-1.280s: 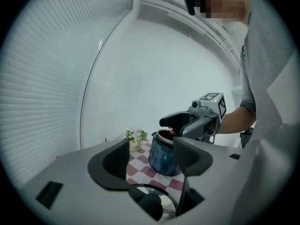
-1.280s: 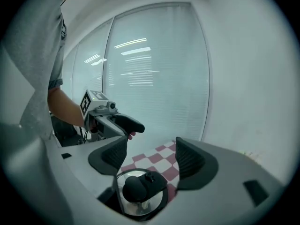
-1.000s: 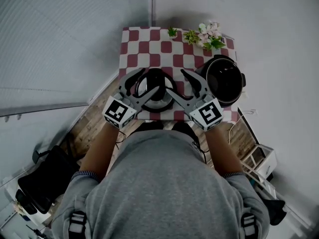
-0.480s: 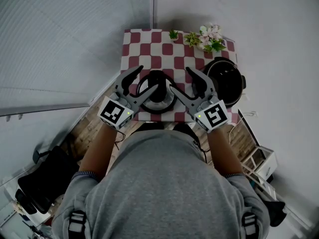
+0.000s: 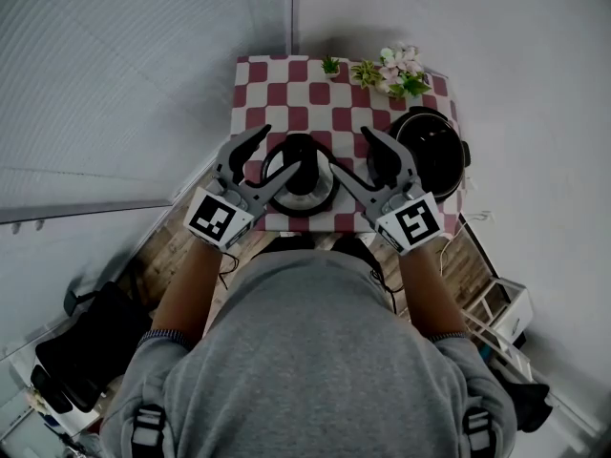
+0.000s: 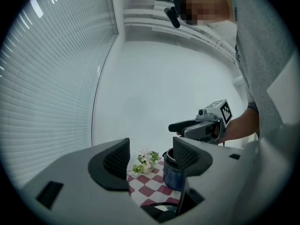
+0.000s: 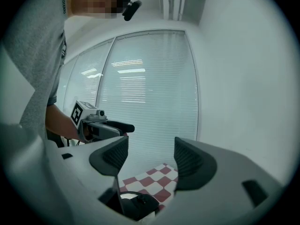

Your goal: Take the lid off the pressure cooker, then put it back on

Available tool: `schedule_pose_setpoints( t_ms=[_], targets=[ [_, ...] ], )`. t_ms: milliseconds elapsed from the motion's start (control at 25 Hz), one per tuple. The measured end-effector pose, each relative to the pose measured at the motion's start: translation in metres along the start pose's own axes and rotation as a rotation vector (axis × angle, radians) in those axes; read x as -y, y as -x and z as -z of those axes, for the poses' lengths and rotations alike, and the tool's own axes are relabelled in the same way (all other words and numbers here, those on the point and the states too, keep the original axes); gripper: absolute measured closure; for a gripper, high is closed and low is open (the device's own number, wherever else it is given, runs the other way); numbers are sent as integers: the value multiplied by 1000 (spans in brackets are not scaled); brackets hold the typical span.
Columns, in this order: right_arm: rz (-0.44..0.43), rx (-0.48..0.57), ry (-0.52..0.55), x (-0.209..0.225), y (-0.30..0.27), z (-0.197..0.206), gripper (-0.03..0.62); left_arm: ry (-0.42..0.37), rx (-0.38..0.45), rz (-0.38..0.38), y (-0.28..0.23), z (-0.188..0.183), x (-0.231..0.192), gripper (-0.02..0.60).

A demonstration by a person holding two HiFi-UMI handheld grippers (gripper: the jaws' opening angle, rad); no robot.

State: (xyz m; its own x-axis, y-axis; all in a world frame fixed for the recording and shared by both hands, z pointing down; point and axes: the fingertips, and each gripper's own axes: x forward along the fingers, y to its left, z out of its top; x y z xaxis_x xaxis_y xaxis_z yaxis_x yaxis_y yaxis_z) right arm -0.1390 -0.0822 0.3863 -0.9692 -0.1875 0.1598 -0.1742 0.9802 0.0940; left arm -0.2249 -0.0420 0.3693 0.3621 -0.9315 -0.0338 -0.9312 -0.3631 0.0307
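Head view: your forearms reach forward over the near edge of the counter [image 5: 250,93], and both grippers angle in toward each other.
Left gripper [image 5: 283,149]: roughly level, over the left side of the lid [image 5: 299,175].
Left fingers: spread wide, nothing between the pads. The lid shows below them, not gripped.
Right gripper [image 5: 347,151]: tipped slightly down, over the lid's right side.
Right fingers: spread wide and empty. The lid sits low in your right gripper view, under the pads.
Lid: off the cooker, flat on the counter near the front edge, black knob up.
Pressure cooker [image 5: 431,151]: open, at the counter's right side, just beside the lid.
Counter: red-and-white checked top, flowers [image 5: 396,70] at the back right, small green plant [image 5: 330,64] beside them.
Room: blinds [image 5: 143,84] on the left, plain white wall on the right, wooden floor [image 5: 172,232] below.
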Motion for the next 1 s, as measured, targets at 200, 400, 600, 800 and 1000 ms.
schedule_pose_setpoints(
  t_ms=[200, 400, 600, 800, 1000],
  targets=[
    [-8, 8, -35, -3, -1, -1, 272, -17, 8, 1, 4, -1, 0, 278],
    [-16, 7, -55, -3, -4, 1, 272, -15, -1, -6, 7, 0, -5, 279],
    [-28, -29, -39, -7, -7, 11, 267, -22, -4, 0, 8, 5, -9, 279],
    [-67, -88, -36, -12, -13, 28, 253, -49, -79, 1, 8, 24, -14, 278],
    [-107, -172, -34, -17, -22, 53, 240, -65, -144, 49, 6, 53, -13, 268]
  ],
)
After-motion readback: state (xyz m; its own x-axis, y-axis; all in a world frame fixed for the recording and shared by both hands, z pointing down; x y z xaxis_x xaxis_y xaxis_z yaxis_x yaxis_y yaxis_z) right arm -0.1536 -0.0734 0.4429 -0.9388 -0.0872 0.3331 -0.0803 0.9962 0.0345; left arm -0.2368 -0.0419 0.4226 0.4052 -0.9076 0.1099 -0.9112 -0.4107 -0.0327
